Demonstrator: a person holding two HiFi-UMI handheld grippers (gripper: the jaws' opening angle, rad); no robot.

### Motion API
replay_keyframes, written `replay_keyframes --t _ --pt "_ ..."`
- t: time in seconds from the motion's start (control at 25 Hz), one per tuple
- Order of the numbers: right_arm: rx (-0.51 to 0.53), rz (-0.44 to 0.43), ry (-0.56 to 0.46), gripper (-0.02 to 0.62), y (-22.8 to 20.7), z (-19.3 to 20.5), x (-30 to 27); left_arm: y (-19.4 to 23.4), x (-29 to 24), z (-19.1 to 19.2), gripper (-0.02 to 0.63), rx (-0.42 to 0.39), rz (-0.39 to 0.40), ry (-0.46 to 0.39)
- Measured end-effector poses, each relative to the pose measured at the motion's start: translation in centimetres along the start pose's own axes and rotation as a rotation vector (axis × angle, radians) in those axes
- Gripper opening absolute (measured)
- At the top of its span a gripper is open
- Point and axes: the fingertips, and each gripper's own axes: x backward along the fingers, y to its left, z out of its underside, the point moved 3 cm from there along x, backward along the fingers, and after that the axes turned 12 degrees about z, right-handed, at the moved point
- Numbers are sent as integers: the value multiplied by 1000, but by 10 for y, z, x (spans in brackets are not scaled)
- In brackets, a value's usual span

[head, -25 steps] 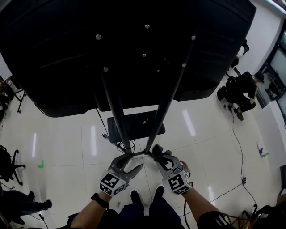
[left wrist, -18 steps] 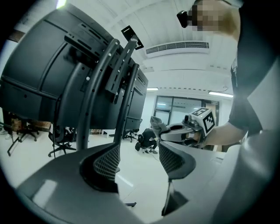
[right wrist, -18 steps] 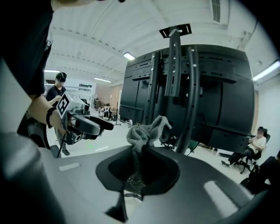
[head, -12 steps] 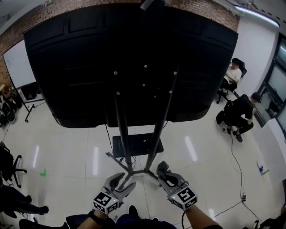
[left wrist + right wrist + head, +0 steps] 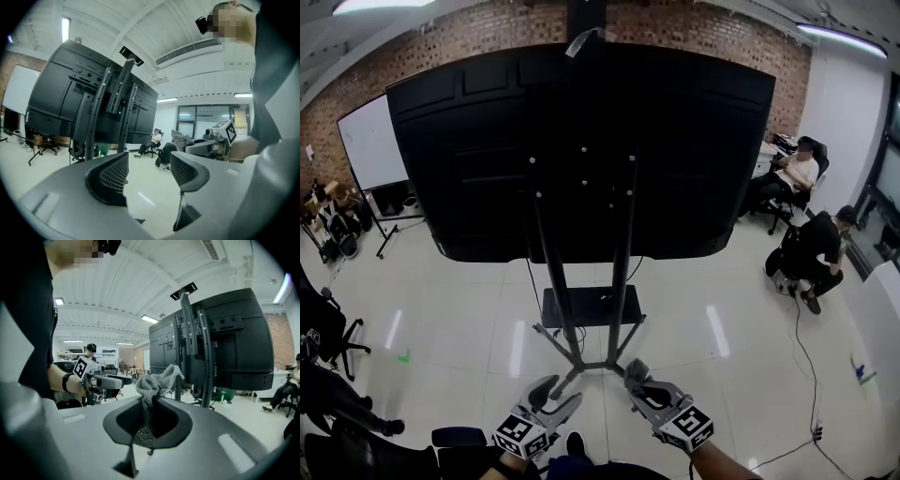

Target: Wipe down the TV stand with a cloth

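Note:
The TV stand (image 5: 577, 281) shows its back to me: two dark poles, a small black base shelf (image 5: 586, 307) and a big black screen (image 5: 581, 141) on top. Both grippers hang low in the head view, short of the stand's feet and not touching it. My left gripper (image 5: 559, 393) is open and empty (image 5: 149, 171), with the poles (image 5: 93, 122) off to its left. My right gripper (image 5: 636, 372) is shut on a crumpled grey cloth (image 5: 157, 380), which sticks up out of the closed jaws (image 5: 147, 425). In that view the stand (image 5: 201, 357) rises behind and to the right of the cloth.
One person sits on a chair (image 5: 795, 173) at the right, another crouches (image 5: 813, 246) beside a floor cable (image 5: 806, 356). A whiteboard (image 5: 371, 141) and office chairs (image 5: 328, 328) stand at the left. Glossy white floor surrounds the stand's base.
The head view has tipped up and back, so the stand now looks farther off and whole. Both grippers have drawn back from the foot of the poles and sit lower in view.

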Motion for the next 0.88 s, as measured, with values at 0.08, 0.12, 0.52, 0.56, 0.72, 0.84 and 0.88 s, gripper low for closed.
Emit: replay_keyframes --t 0.08,0.12,0.52,0.56,0.72,0.84,0.88 --pt "9 -19 1 32 5 7 19 -15 4 5 302 -11 -25 2" --pt "14 -23 4 32 7 10 27 -23 5 7 302 -11 -33 2" --pt "35 -30 -33 31 29 7 60 -68 32 2 302 -25 -49 -15" --pt "35 -30 -38 31 32 4 60 -70 34 1 302 -28 -45 -15" --pt "53 -32 -57 31 48 -7 62 -74 44 -5 302 -44 -33 -15" --pt "71 -30 -63 31 56 -12 64 -76 53 -9 302 -48 -33 -20" --pt "71 -27 -66 31 58 -13 65 -75 56 -7 302 -49 -31 -20"
